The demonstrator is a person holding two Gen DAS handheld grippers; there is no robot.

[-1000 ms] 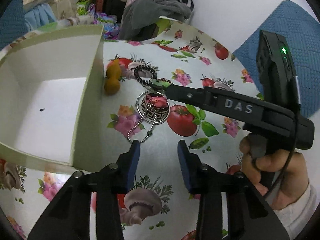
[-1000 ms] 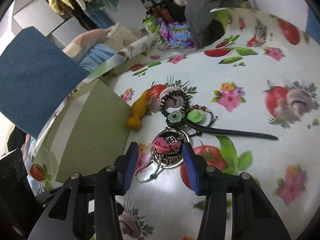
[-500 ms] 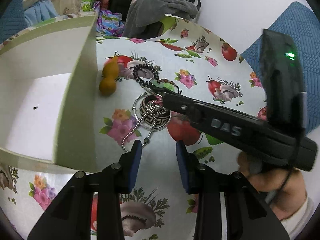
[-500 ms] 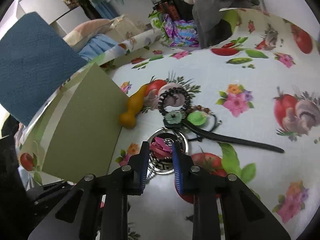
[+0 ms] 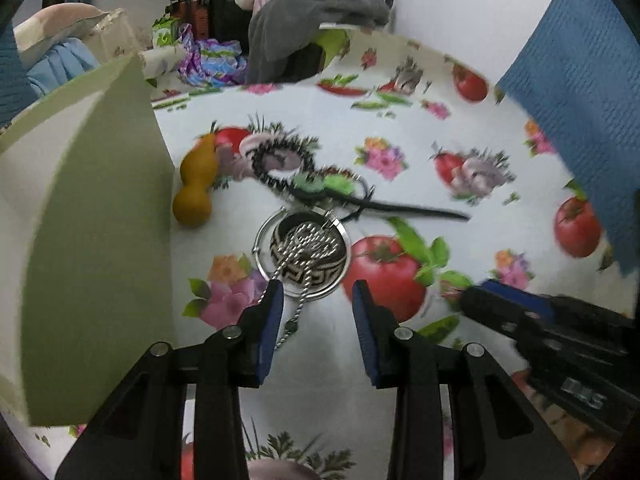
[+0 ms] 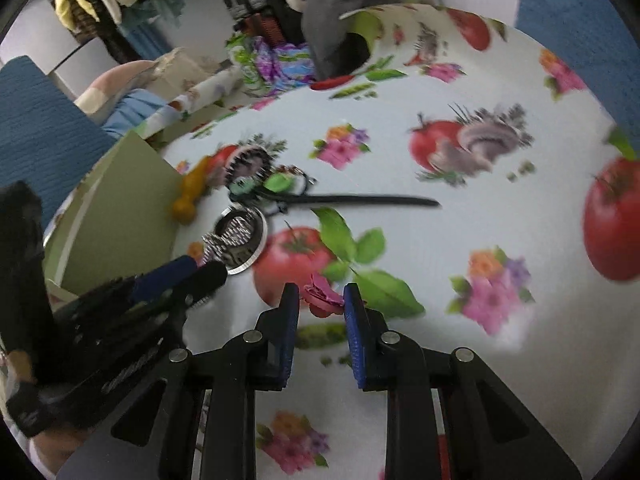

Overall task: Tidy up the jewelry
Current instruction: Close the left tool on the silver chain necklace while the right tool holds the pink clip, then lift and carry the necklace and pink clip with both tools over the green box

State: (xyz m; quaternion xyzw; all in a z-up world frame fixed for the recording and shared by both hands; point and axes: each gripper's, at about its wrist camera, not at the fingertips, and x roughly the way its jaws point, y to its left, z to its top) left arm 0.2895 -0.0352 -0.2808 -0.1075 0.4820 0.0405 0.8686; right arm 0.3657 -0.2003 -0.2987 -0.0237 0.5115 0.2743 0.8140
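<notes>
My right gripper is shut on a pink flower piece and holds it above the tablecloth, away from the jewelry pile. My left gripper is open just in front of a silver bangle with a patterned ring and chain, which also shows in the right wrist view. Behind it lie a black bead bracelet, green beads on a black cord and an orange gourd charm. A pale green box stands at the left.
The table has a tablecloth printed with tomatoes and flowers. A blue cloth lies at the right. Clothes and bags pile up behind the table's far edge.
My right gripper closed on the pink flower piece, lifted it off the bangle and drew back to the right. My left gripper moved closer to the bangle and chain.
</notes>
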